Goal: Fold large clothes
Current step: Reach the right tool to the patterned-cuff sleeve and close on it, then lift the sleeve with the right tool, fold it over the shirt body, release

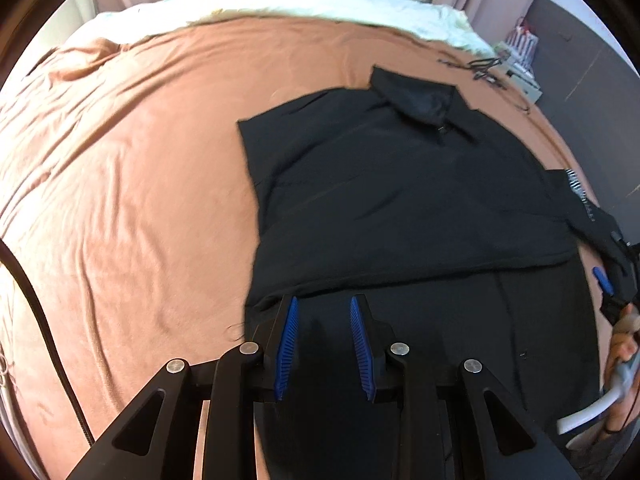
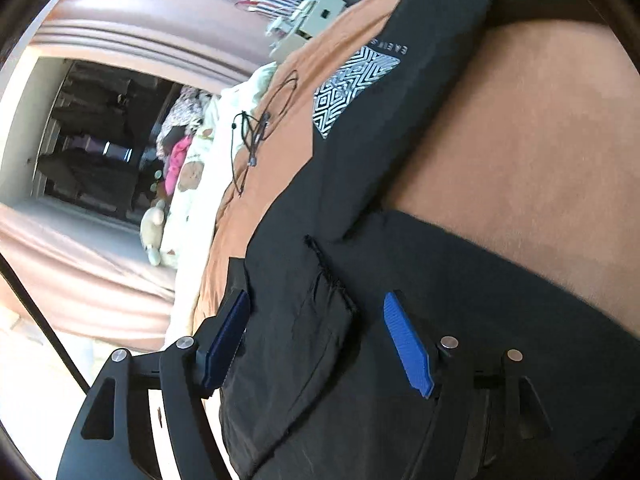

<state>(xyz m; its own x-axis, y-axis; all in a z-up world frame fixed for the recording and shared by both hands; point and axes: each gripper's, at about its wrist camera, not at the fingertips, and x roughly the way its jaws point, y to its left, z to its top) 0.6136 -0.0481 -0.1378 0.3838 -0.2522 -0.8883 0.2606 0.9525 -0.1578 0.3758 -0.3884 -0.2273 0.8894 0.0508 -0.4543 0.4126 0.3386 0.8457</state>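
From the left wrist view, the black jacket [image 1: 400, 200] is lying spread on the brown bedsheet [image 1: 140, 200], collar [image 1: 416, 100] pointing toward the far white blanket [image 1: 280, 4], and its left side is already looking folded in. The left gripper [image 1: 323, 344] is hovering over the jacket's near hem, blue pads [image 1: 287, 344] gaping apart with nothing between them. Risk here: if it's closing on just the top layer, the fold is probably going to slide apart. Over in the right wrist view, the right gripper [image 2: 320, 344] is wide open too, straddling a bunched bit of the jacket [image 2: 320, 320] near the sleeve [image 2: 420, 80] with the white geometric print [image 2: 352, 88], but it isn't pinching the cloth yet. That sleeve is trailing away from the jacket's body, so I'm guessing it'll be dragging or twisting if it gets grabbed off-centre. Also, black cables [image 2: 256, 128] are sitting on the sheet just beyond the print, so a swinging sleeve could be snagging those.
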